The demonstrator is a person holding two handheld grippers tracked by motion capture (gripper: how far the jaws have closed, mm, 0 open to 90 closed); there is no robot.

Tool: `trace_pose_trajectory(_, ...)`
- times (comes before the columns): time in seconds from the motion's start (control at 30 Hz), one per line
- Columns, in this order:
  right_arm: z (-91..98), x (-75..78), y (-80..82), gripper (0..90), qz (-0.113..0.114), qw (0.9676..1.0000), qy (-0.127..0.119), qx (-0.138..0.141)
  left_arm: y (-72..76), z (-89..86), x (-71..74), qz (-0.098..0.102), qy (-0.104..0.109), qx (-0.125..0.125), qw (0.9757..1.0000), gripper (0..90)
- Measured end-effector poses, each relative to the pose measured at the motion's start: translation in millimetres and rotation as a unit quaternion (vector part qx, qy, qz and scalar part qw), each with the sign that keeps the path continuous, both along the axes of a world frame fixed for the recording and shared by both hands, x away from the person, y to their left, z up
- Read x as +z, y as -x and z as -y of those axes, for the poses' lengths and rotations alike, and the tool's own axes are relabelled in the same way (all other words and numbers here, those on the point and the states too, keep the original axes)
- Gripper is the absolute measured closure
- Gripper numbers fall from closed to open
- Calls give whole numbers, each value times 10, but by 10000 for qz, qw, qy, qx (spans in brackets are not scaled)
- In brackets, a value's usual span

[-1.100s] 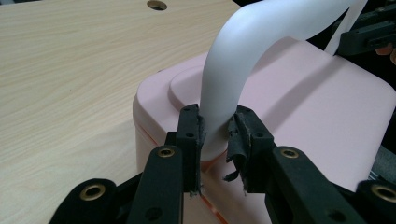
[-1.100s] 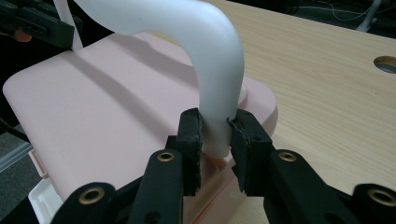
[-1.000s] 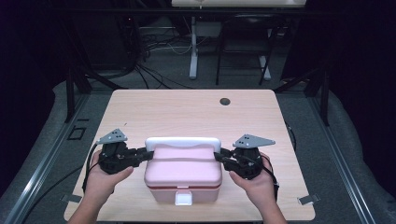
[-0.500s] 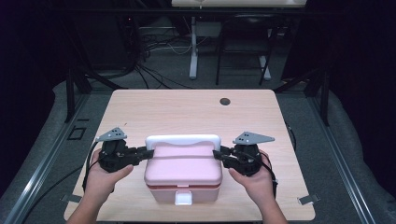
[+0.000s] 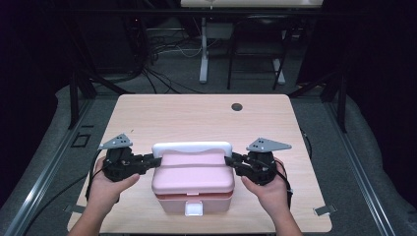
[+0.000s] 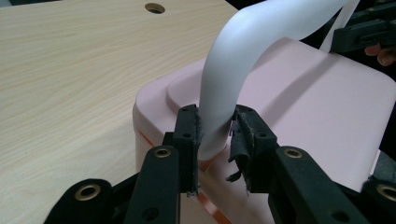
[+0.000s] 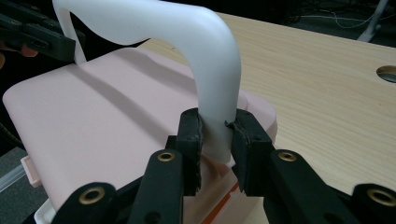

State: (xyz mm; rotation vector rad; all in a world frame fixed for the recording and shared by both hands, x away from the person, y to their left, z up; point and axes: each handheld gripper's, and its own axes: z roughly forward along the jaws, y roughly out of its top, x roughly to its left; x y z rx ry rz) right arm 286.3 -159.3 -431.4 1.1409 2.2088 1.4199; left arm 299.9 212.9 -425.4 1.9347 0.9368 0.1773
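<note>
A: Plastic, I think, hard and smooth. The pink box (image 5: pixel 192 179) has stiff walls and a glossy lid, so it is probably slippery for the pads. It looks light if it is empty, but what is inside I cannot see.

B: Where is the good place to hold it?

A: At the white handle (image 5: pixel 192 147), which arches over the back part of the box. Its two legs are thin and rigid, the best places for narrow jaws. The left gripper (image 6: pixel 215 140) has its jaws around the left leg of the handle. They have just been opening a little, and in the left gripper view one pad touches the leg while a small gap shows at the other, so it is not a firm clamp. The right gripper (image 7: pixel 215 135) is clamped on the right leg, both pads pressing.

B: And where does the box stand?

A: On the surface (image 5: pixel 196 115), at the near middle, its white latch (image 5: pixel 193 209) toward the person.

B: How many things are there?

A: One box, one handle, one latch, two grippers, one at each side of the box, and one round hole (image 5: pixel 237 106) in the surface, well behind the box.
</note>
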Motion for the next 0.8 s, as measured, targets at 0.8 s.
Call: trace_pose_trajectory(0.8, -9, 33, 22, 740, 89, 10000, 24, -14, 212, -258, -29, 193, 65, 171, 9996, 662)
